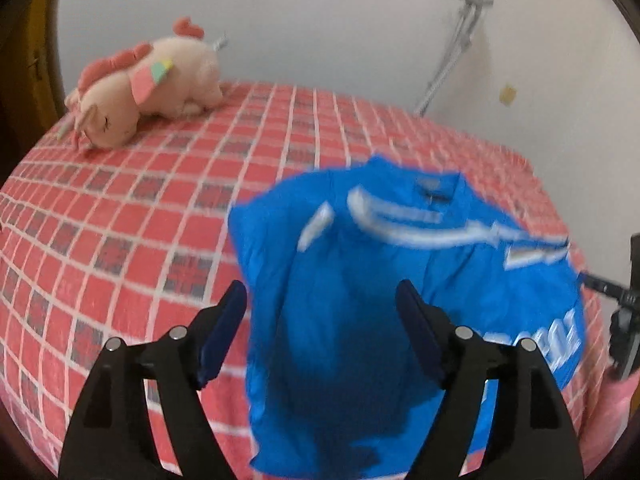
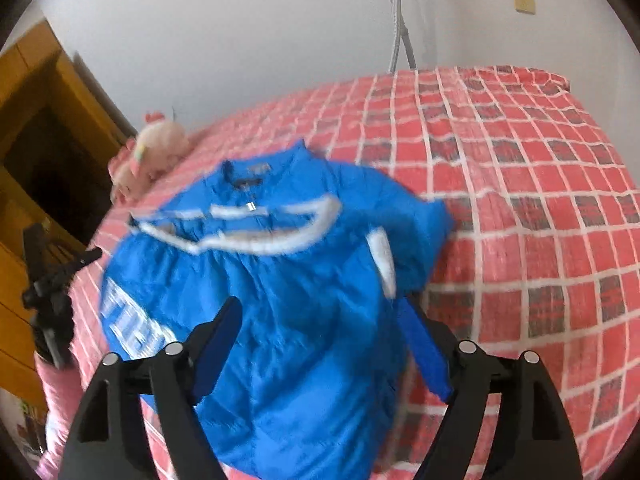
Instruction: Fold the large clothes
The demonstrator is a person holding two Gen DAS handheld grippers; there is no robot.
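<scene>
So the blue jacket (image 1: pixel 400 280) was lying on the bed (image 1: pixel 140 220), spread out on that red checked cover with the white grid lines. Collar pointed toward the far wall, white stripes across the chest, and some white lettering down one side, too blurry to read. Both shots were kind of smeared, honestly.

The left gripper (image 1: pixel 322 312) had its jaws spread wide, hanging over the near part of the jacket. Blue fabric showed between the two dark blue pads (image 1: pixel 226 332), but they weren't pinching anything as far as I could see. Same deal with the right gripper (image 2: pixel 322 320): jaws wide apart, jacket underneath and between them, nothing clamped. Its right pad sat just beside the jacket's sleeve edge, though I couldn't tell if it was actually touching.

A pink plush toy (image 1: pixel 148 92) lay on the far corner of the bed, well apart from the jacket. There was a wooden wardrobe (image 2: pixel 36 92) off to the left in the right wrist view, and a white metal stand (image 1: pixel 460 40) leaning against the wall behind the bed.
</scene>
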